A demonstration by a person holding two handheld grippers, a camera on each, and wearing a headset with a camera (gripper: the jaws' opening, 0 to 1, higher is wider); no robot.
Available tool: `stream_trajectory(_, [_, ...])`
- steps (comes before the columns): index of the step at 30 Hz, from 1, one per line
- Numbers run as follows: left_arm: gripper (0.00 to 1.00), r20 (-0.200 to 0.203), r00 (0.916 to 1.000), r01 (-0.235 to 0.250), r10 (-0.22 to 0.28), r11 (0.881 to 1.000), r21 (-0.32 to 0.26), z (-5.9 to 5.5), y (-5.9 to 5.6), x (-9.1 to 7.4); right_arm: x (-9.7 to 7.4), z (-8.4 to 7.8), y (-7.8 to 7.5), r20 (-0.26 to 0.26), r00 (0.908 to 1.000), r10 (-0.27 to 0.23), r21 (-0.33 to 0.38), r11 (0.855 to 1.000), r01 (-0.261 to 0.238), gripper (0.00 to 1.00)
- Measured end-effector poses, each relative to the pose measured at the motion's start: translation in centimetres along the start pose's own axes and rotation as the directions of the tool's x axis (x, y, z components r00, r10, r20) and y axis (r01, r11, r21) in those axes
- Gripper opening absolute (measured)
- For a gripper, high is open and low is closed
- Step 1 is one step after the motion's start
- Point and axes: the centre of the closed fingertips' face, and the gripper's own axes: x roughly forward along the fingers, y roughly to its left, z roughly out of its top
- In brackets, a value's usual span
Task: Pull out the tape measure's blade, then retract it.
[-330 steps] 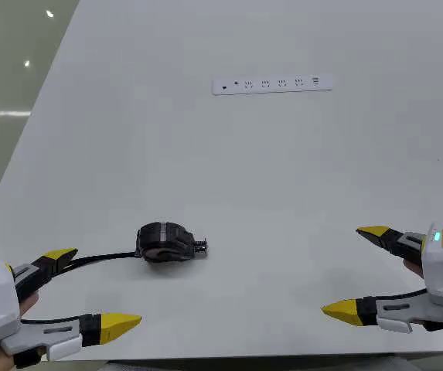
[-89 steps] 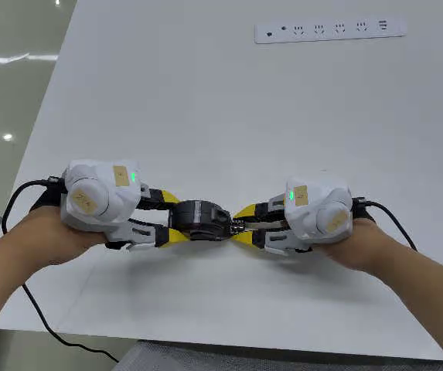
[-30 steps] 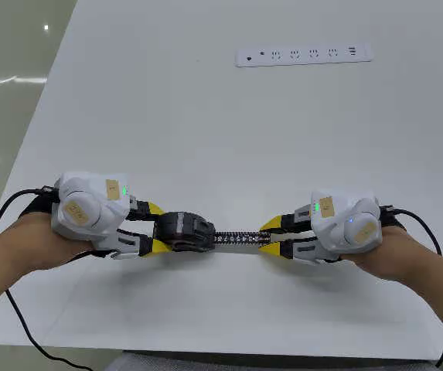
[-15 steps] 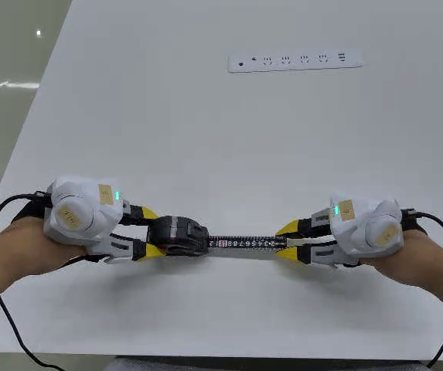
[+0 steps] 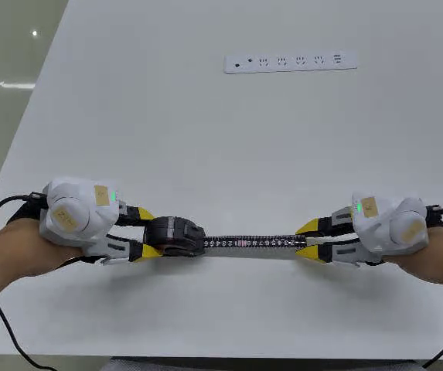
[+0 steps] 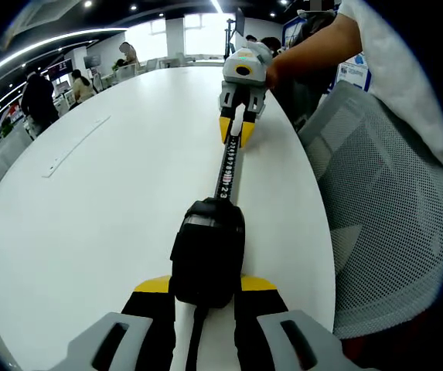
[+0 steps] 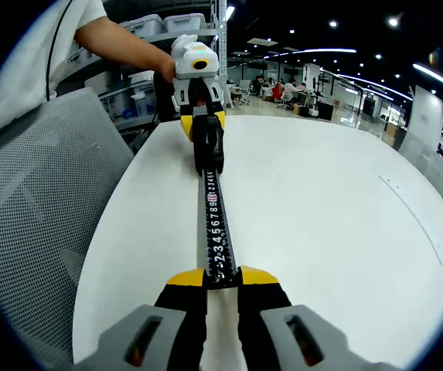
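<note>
The black tape measure case (image 5: 173,236) rests on the white table (image 5: 229,147), with my left gripper (image 5: 145,233) shut on it; in the left gripper view the case (image 6: 207,251) sits between the yellow tips of that gripper (image 6: 204,284). Its numbered blade (image 5: 253,243) runs out to the right, flat over the table. My right gripper (image 5: 308,240) is shut on the blade's end. The right gripper view has the blade (image 7: 216,232) stretching from my right gripper (image 7: 222,277) to the case (image 7: 207,146).
A white power strip (image 5: 291,62) lies at the far side of the table. The table's near edge runs just below both hands. A mesh chair (image 6: 376,216) stands beside the table. Cables trail from both grippers.
My right gripper has moved right with the blade's end, drawing more blade out of the case. The left gripper holds the case in about the same place.
</note>
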Motion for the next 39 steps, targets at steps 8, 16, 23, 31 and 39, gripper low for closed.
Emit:
stream_trajectory(8, [0.26,0.002,1.0,-0.002,0.002,1.0,0.0,0.0,0.0,0.0,-1.2,-0.9,-0.2,-0.019,0.9998,-0.003,0.006,1.0,0.003,0.12])
stream_trajectory(16, [0.26,0.003,1.0,-0.005,0.005,1.0,-0.001,0.1,0.0,0.0,-2.6,-2.1,-0.6,-0.045,0.999,-0.005,0.018,1.0,0.005,0.12])
stream_trajectory(23, [0.26,0.006,1.0,-0.005,0.005,1.0,0.0,0.2,0.0,0.1,-3.8,-3.2,-0.8,-0.067,0.9977,-0.014,0.03,0.999,0.017,0.12])
stream_trajectory(31, [0.26,0.004,1.0,-0.004,0.004,1.0,0.002,0.1,0.0,0.1,-5.3,-4.5,-1.1,-0.085,0.9958,-0.032,0.043,0.998,0.036,0.12])
stream_trajectory(39, [0.26,0.008,1.0,-0.004,0.004,1.0,0.002,0.2,0.0,0.1,-5.8,-5.1,-0.9,-0.103,0.9938,-0.04,0.058,0.997,0.047,0.12])
